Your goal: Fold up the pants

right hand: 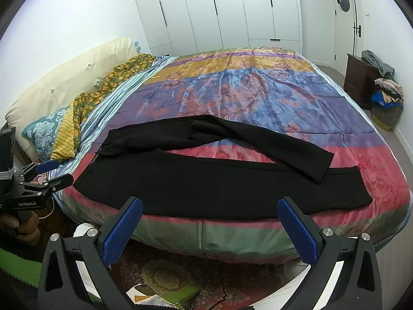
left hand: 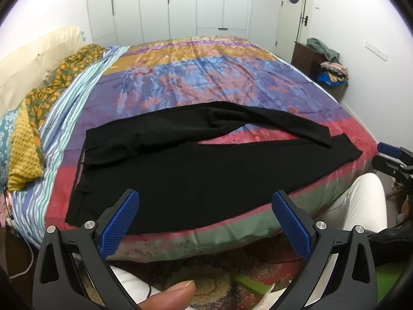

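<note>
Black pants (left hand: 185, 170) (right hand: 206, 188) lie spread on the bed's colourful cover, waistband to the left, legs running right. The far leg bends and its cuff crosses onto the near leg. My left gripper (left hand: 206, 219) hovers open off the bed's near edge, just short of the waist end, nothing between its blue pads (left hand: 118, 228). My right gripper (right hand: 210, 226) is open too, held before the near leg's middle, clear of the cloth. In the right wrist view the left gripper (right hand: 49, 171) shows at far left; in the left wrist view the right gripper (left hand: 395, 160) shows at far right.
Pillows (right hand: 59, 134) and a cream headboard (right hand: 64, 77) line the bed's left end. White wardrobes (left hand: 167, 5) stand behind. A dark nightstand (right hand: 358, 77) and a clothes pile (right hand: 387, 90) sit at right. A patterned rug (left hand: 206, 279) lies below; a white-trousered leg (left hand: 361, 206) is beside the bed.
</note>
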Demonstrator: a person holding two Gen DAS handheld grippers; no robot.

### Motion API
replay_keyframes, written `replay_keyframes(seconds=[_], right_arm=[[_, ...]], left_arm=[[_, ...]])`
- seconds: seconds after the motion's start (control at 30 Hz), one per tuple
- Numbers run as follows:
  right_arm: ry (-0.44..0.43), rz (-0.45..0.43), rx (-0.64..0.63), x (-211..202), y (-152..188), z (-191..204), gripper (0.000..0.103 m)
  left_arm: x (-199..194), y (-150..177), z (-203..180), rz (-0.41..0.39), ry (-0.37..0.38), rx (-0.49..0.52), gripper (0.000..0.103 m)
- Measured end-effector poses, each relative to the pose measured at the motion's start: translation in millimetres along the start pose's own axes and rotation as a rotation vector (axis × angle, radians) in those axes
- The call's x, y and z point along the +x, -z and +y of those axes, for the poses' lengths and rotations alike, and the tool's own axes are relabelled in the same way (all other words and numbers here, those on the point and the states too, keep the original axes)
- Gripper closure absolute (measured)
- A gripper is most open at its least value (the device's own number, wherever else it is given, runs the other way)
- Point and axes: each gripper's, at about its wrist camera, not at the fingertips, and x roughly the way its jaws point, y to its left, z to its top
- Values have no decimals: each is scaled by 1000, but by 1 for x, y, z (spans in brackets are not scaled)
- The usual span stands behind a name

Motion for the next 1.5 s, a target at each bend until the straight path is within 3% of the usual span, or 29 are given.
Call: replay_keyframes(seconds=[1.13,1.5], right_arm=[[13,-17,9,-5,6,-1,0],[17,-4,4,2,2,-3,0]], left_arm=[[1,4,5,26,-18,-21,1],[7,2,8,58,-66,-29,1]])
